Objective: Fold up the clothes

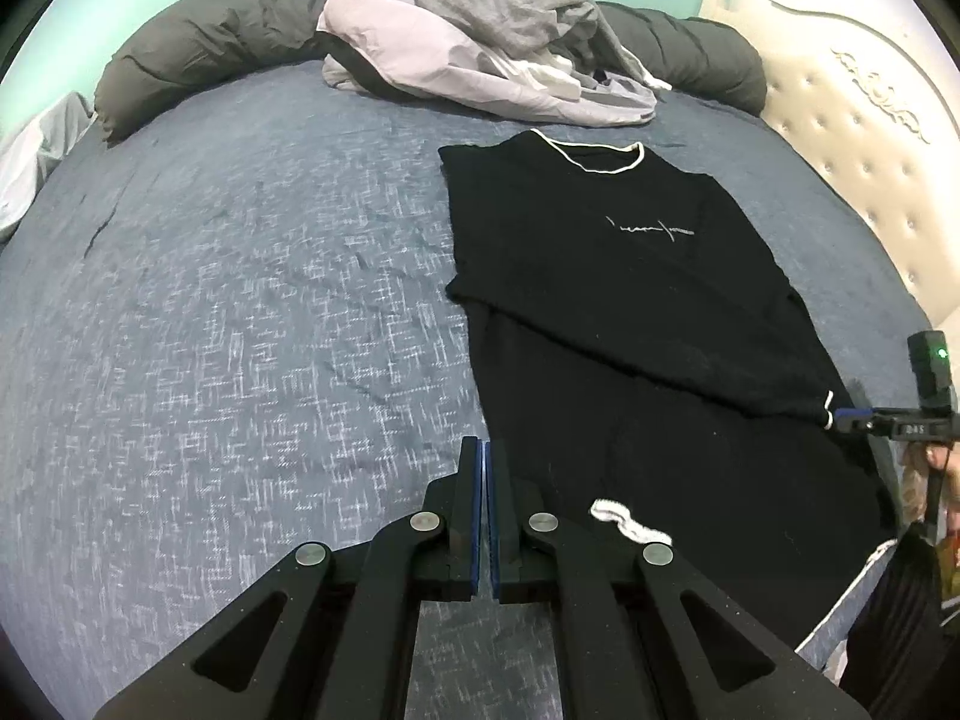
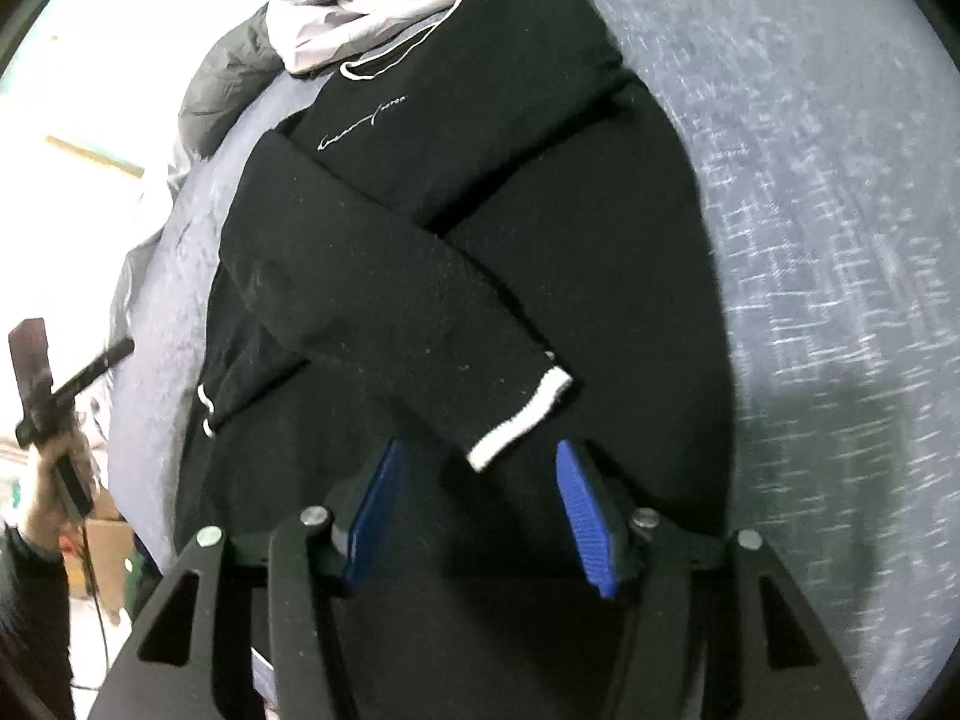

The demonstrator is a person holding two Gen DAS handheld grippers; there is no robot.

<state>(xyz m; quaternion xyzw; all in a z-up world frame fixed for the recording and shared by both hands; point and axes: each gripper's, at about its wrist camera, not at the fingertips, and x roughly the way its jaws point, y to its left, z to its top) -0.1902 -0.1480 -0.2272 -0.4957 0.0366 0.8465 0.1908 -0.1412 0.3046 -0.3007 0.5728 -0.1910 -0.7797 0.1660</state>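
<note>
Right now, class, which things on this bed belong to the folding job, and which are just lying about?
Part of the job:
black sweater, sleeves folded across it
left gripper, shut
right gripper, open

Just lying about:
pile of grey clothes
dark duvet
headboard

Matt black knit sweater [image 1: 630, 276] on a heathered woven cloth bedspread [image 1: 240, 300].

One black sweater [image 1: 606, 252] lies on one bed [image 1: 240, 276], with two white-cuffed sleeves [image 2: 420, 324] crossed over its front. One heap of unfolded clothes [image 1: 480, 36] sits beyond it, and one dark rolled duvet [image 1: 210, 42] runs behind. One cream headboard [image 1: 864, 138] stands there. Two grippers show: left gripper [image 1: 483, 450], right gripper [image 2: 480, 468].
</note>
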